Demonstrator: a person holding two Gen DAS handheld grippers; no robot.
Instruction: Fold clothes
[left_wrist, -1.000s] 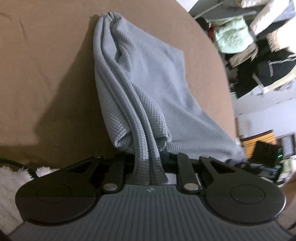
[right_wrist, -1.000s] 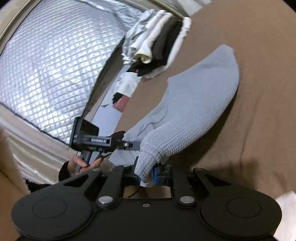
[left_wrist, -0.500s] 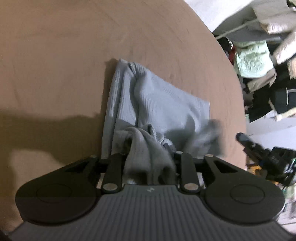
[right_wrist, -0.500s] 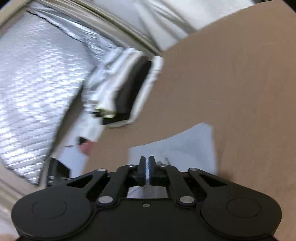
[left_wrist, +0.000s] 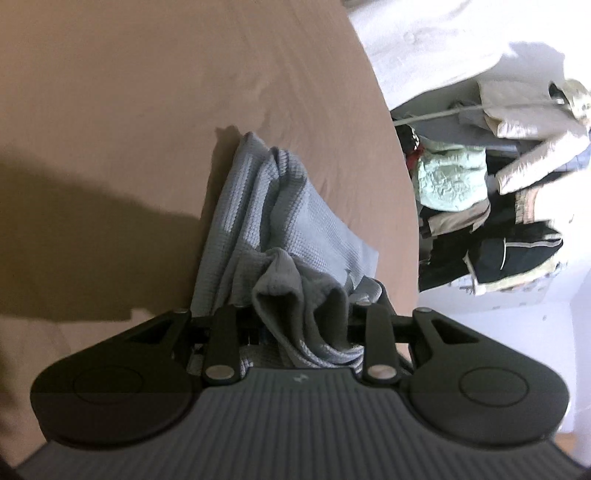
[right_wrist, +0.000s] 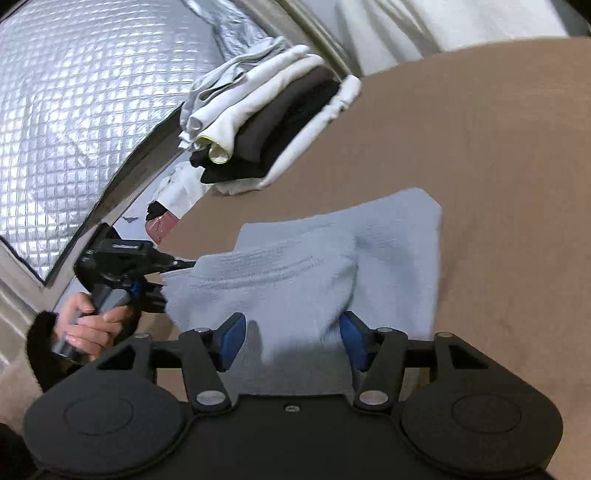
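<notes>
Garment (right_wrist: 332, 258) lies mid-bedspread (right_wrist: 498, 166), bare brown around.

Left gripper (left_wrist: 306, 325) pads buried under bunched grey garment (left_wrist: 258, 206); grip unclear

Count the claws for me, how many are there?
2. The right claw is open at the blue-grey garment's near edge. The left claw is at its left edge, bunched cloth between its jaws.
</notes>
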